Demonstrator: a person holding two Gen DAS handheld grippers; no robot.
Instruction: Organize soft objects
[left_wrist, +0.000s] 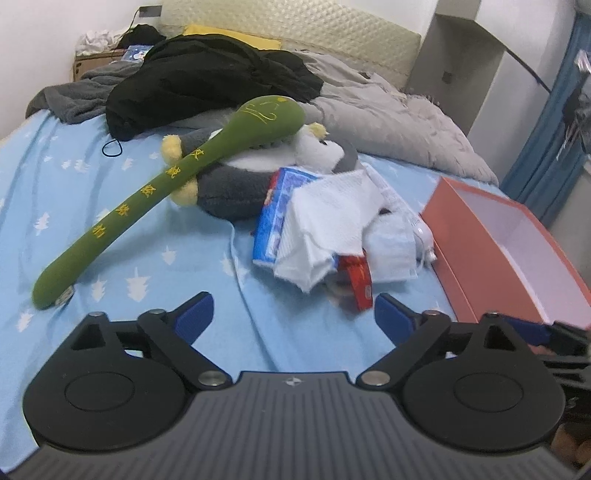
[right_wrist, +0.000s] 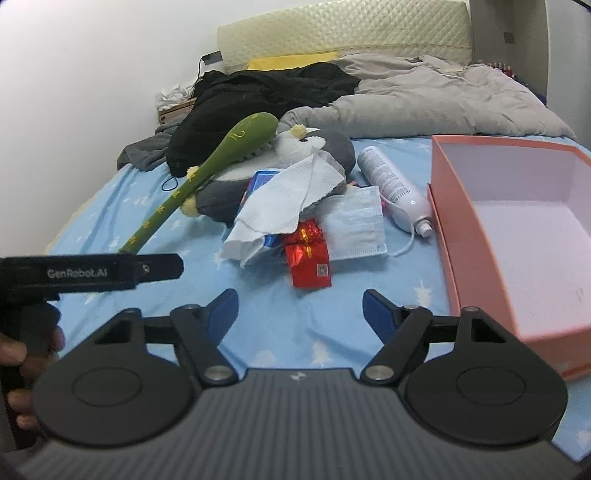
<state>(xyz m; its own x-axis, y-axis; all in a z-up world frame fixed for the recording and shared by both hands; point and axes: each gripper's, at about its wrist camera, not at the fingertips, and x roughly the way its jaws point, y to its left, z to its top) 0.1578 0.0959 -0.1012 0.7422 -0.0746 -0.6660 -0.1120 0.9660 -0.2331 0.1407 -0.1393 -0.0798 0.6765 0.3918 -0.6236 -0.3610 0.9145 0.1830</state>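
Observation:
A grey and white penguin plush (left_wrist: 236, 184) (right_wrist: 325, 147) lies on the blue bed sheet (left_wrist: 92, 184) (right_wrist: 295, 325). A long green plush stick (left_wrist: 155, 192) (right_wrist: 207, 166) rests across it. In front sit a white tissue (left_wrist: 325, 225) (right_wrist: 284, 199), a blue face mask (left_wrist: 391, 251) (right_wrist: 358, 225), a blue packet (left_wrist: 273, 218) (right_wrist: 264, 179) and a red foil packet (left_wrist: 356, 278) (right_wrist: 308, 256). My left gripper (left_wrist: 293, 314) hangs open over bare sheet just short of the pile. My right gripper (right_wrist: 300, 314) is open too, near the red packet, nothing between its fingers.
An open pink box (left_wrist: 498, 243) (right_wrist: 517, 229) stands at the right. A white spray bottle (right_wrist: 395, 188) lies beside it. Black clothing (left_wrist: 207, 81) (right_wrist: 266, 96) and a grey duvet (left_wrist: 388, 110) (right_wrist: 424, 99) cover the far bed. A hand (right_wrist: 22, 362) holds the left gripper's body (right_wrist: 92, 273).

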